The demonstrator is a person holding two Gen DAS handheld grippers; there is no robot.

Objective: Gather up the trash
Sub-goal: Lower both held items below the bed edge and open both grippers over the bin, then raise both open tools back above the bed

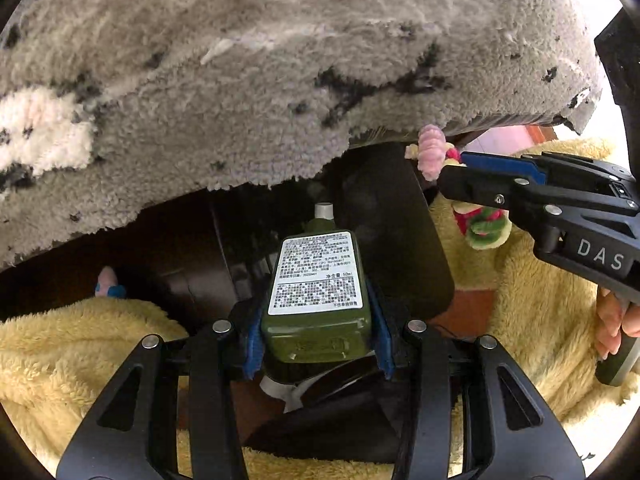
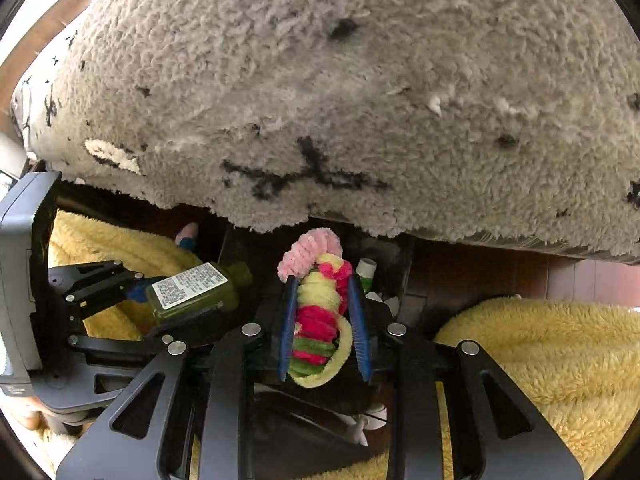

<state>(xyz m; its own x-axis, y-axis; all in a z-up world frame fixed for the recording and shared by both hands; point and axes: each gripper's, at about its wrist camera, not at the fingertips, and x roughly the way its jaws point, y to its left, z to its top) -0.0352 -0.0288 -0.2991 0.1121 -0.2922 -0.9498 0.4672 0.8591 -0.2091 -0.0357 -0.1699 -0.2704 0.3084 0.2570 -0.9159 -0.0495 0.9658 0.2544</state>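
My left gripper [image 1: 318, 312] is shut on a small green bottle [image 1: 318, 280] with a white label, held over a dark bin [image 1: 396, 232]. The bottle also shows in the right wrist view [image 2: 192, 290], at the left. My right gripper [image 2: 324, 320] is shut on a twisted bundle of fuzzy pipe cleaners [image 2: 318, 312], pink, yellow, red and green. In the left wrist view the right gripper [image 1: 460, 164] reaches in from the right with the pipe cleaners [image 1: 432, 148] at its tip.
A grey shaggy rug [image 1: 260, 80] with black marks overhangs the top of both views. Yellow fleece [image 2: 540, 352] lies left and right. A white-capped green tube [image 2: 366, 270] stands in the bin. A pink and blue scrap [image 1: 108, 282] lies at the left.
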